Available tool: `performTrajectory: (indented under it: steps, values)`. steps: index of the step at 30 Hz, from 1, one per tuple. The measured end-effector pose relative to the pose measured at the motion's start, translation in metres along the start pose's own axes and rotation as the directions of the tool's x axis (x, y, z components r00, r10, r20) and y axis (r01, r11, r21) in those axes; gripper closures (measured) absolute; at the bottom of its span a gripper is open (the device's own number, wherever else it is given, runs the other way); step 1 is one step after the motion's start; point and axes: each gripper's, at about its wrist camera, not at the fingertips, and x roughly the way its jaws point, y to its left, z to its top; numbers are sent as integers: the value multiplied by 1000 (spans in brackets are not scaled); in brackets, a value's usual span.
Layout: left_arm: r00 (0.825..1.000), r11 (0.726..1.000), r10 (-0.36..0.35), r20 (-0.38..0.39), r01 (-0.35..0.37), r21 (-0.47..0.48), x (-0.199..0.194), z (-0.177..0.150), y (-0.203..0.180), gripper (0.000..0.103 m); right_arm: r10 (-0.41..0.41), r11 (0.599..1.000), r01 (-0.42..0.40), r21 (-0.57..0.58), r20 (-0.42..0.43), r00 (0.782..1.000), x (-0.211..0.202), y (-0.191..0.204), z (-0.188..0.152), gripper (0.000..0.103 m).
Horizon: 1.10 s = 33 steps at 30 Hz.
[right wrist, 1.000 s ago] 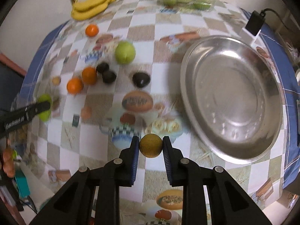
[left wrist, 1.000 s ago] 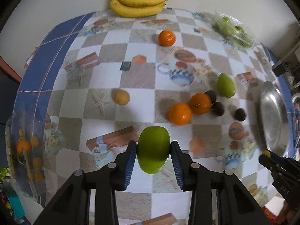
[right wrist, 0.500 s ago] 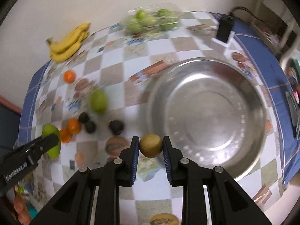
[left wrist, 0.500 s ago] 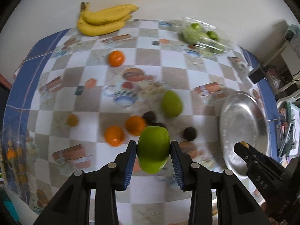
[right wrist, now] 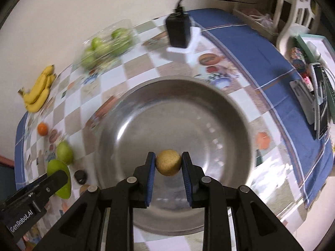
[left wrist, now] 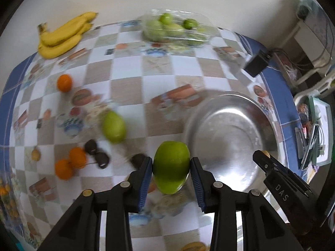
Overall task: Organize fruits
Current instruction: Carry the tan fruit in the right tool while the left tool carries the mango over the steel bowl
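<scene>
Fruits lie scattered over a checked tablecloth (left wrist: 159, 67), listed here from left to right as the left wrist view shows them. At far left, toward the wall, lies a bunch of bananas (left wrist: 62, 35). Below it sits a lone orange (left wrist: 64, 82); nearer the camera, two more oranges (left wrist: 70, 163) touch each other, with a small brownish fruit (left wrist: 35, 154) just to their left. Dark fruits (left wrist: 97, 153) lie just beside the oranges, and another dark fruit (left wrist: 138, 159) shows partly behind the left gripper's finger. A green pear-like fruit (left wrist: 114, 127) rests on the cloth above the dark ones. Against the wall, a clear plastic pack of green fruits (left wrist: 173, 29) stands to the right of the bananas.

The left gripper (left wrist: 171, 170) pinches a green apple (left wrist: 171, 167) between its blue pads, held above the cloth at the left rim of a metal bowl (left wrist: 230, 125). The right gripper (right wrist: 168, 164) shows at the right edge of that view; in its own view its pads press on a small round yellow-brown fruit (right wrist: 168, 162), held over the bowl's interior near the closest side. No fruit lies in the bowl. A black power adapter (right wrist: 179, 31) sits on the cloth beyond the bowl, toward the blue border.
</scene>
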Motion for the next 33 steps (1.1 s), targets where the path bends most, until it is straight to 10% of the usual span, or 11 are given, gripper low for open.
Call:
performTrajectory:
  steps: [11, 33]
  values:
    - [999, 997, -2, -42, 5, 72, 35, 15, -60, 63, -26, 999, 27, 36, -24, 999, 17, -26, 14, 77]
    - [993, 999, 42, -112, -38, 38, 86, 20, -62, 63, -52, 995, 60, 83, -96, 994, 52, -42, 23, 77]
